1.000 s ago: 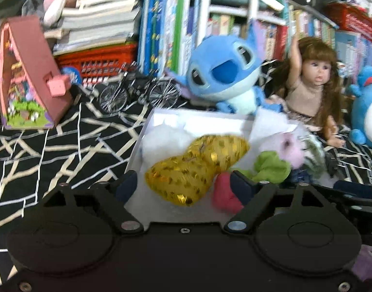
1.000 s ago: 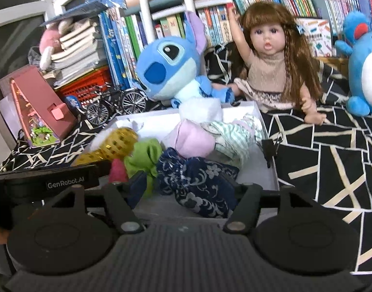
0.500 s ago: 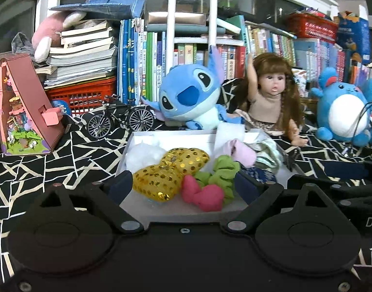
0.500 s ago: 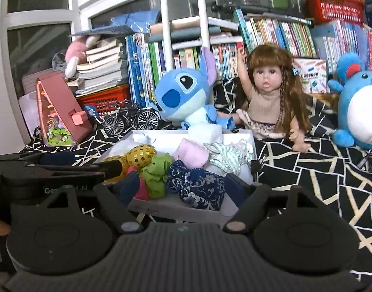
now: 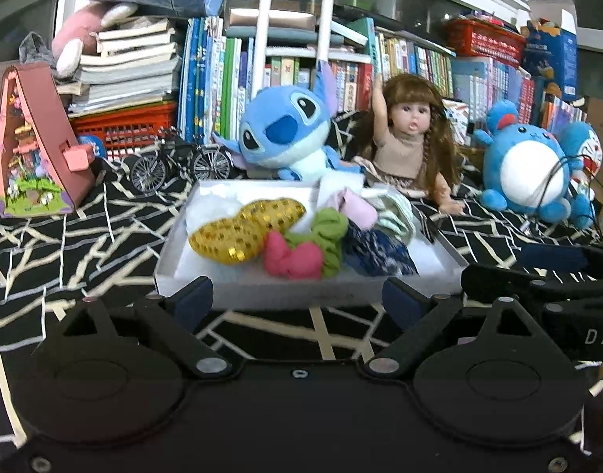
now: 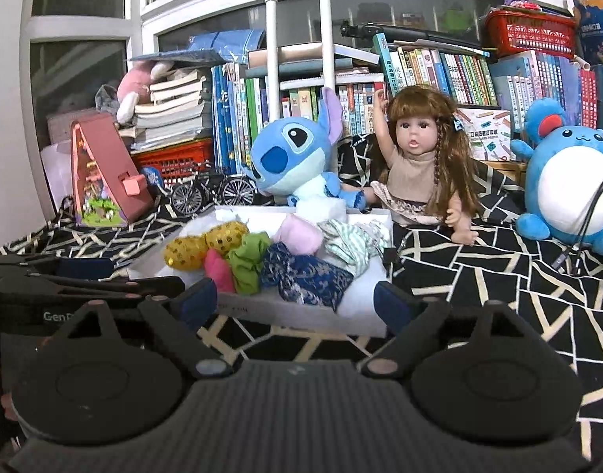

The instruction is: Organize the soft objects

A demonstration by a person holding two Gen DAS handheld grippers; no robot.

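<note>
Left wrist view: both tools, left (image 5: 297,301) and right (image 6: 295,299), empty, right's jaws opening, before tray (image 5: 262,295).

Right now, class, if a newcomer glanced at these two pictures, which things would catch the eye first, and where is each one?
First comes the white tray in the middle of the black patterned cloth, heaped with soft things, a gold sequinned cushion at its left. Right behind it sit a blue plush toy and a long-haired doll with one arm raised. A round blue-and-white plush sits far right, before packed bookshelves.
</note>
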